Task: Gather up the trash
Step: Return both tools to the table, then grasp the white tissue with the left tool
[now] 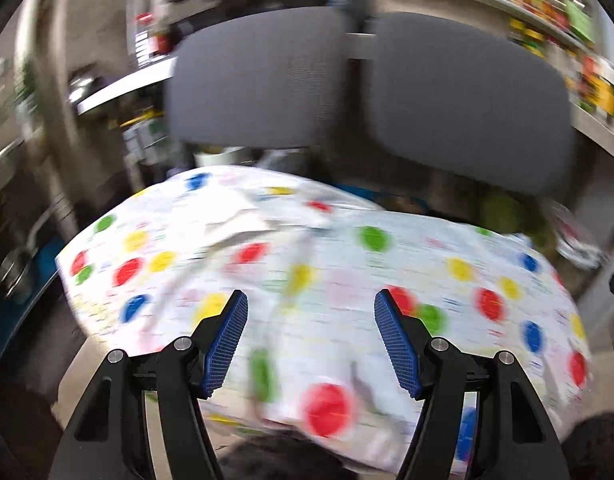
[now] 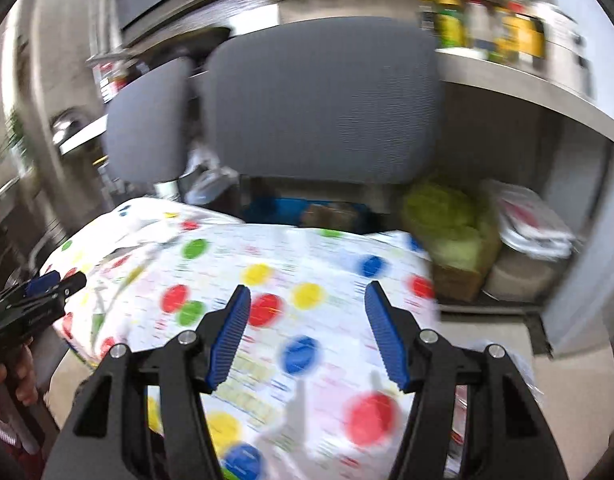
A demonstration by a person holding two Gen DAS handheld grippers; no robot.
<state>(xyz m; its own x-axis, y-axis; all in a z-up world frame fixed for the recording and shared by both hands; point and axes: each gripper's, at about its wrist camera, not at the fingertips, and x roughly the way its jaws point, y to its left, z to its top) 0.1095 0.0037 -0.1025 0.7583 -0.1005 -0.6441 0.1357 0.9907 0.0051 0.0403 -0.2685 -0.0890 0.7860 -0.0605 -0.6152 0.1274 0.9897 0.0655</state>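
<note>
A table under a white cloth with coloured dots [image 1: 327,256] fills the lower half of both views; it also shows in the right wrist view [image 2: 267,264]. A flat crumpled piece of white paper [image 1: 237,218] lies on the cloth at the far left; the blur hides its detail. My left gripper [image 1: 311,316] is open and empty above the near part of the cloth. My right gripper [image 2: 307,312] is open and empty above the cloth. The left gripper also shows at the left edge of the right wrist view [image 2: 47,292].
Two grey mesh chair backs [image 1: 467,104] [image 1: 251,84] stand behind the table. A green bag [image 2: 451,224] and a white bag [image 2: 531,228] sit under a counter at the right. Shelves with bottles [image 2: 487,28] run above. Both views are motion-blurred.
</note>
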